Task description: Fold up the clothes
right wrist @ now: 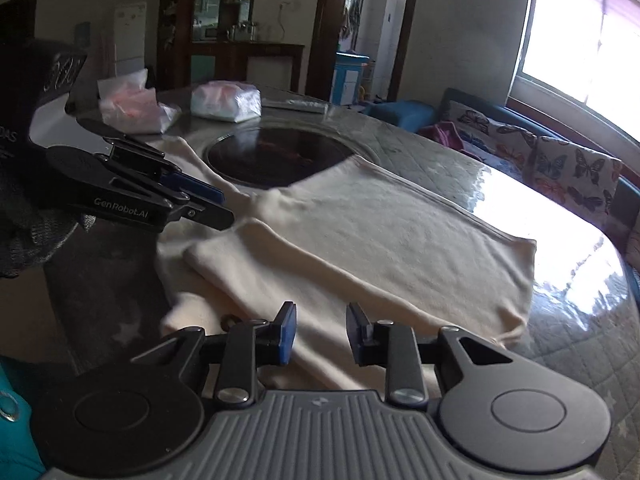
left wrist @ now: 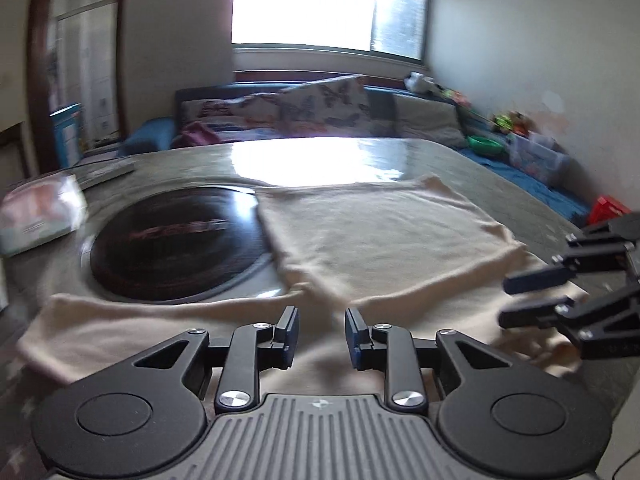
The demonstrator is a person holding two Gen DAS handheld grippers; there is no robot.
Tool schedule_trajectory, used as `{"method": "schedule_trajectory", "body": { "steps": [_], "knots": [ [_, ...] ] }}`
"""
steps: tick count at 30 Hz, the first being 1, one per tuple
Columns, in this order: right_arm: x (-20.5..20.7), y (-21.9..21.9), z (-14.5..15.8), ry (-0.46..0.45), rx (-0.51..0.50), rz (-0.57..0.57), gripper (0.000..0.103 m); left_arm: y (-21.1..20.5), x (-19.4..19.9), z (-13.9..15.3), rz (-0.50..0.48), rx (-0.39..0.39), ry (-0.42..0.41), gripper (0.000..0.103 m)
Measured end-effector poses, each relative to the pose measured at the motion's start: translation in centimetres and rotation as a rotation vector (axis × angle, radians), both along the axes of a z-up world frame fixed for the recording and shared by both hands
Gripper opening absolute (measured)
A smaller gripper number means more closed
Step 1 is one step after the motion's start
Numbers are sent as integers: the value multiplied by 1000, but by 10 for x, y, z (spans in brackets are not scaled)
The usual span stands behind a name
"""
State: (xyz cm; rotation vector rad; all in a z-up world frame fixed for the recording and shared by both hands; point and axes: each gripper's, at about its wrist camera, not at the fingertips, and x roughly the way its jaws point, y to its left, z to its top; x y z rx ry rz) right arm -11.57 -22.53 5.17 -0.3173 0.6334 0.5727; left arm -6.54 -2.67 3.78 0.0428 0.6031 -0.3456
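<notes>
A cream garment [left wrist: 380, 232] lies partly folded on the round table, one flap laid over the rest; it also shows in the right wrist view [right wrist: 360, 240]. My left gripper [left wrist: 322, 336] is open and empty, hovering just above the garment's near edge. It also shows in the right wrist view [right wrist: 216, 206] at the left, over the garment's near left part. My right gripper [right wrist: 322, 334] is open and empty above the garment's near right corner. It also shows in the left wrist view [left wrist: 524, 300] at the right edge.
A dark round cooktop [left wrist: 172, 248] is set in the quilted table [left wrist: 500, 176], partly under the garment. Plastic-wrapped packs [right wrist: 226, 100] and a bag [right wrist: 132, 108] sit at the table's far side. A sofa with butterfly cushions [right wrist: 560, 168] stands under the window.
</notes>
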Motion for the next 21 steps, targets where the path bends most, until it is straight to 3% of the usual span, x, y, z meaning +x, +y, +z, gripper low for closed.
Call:
{"method": "schedule_trajectory", "body": {
  "steps": [4, 10, 14, 21],
  "knots": [
    [6, 15, -10, 49, -6, 48, 27, 37, -2, 0, 182, -2, 1, 30],
    [9, 25, 1, 29, 20, 80, 27, 89, -3, -1, 427, 28, -1, 40],
    [17, 38, -8, 88, 12, 116, 27, 120, 2, -5, 574, -10, 28, 47],
    [13, 40, 3, 57, 7, 121, 29, 137, 19, -14, 634, -20, 62, 45]
  ]
}}
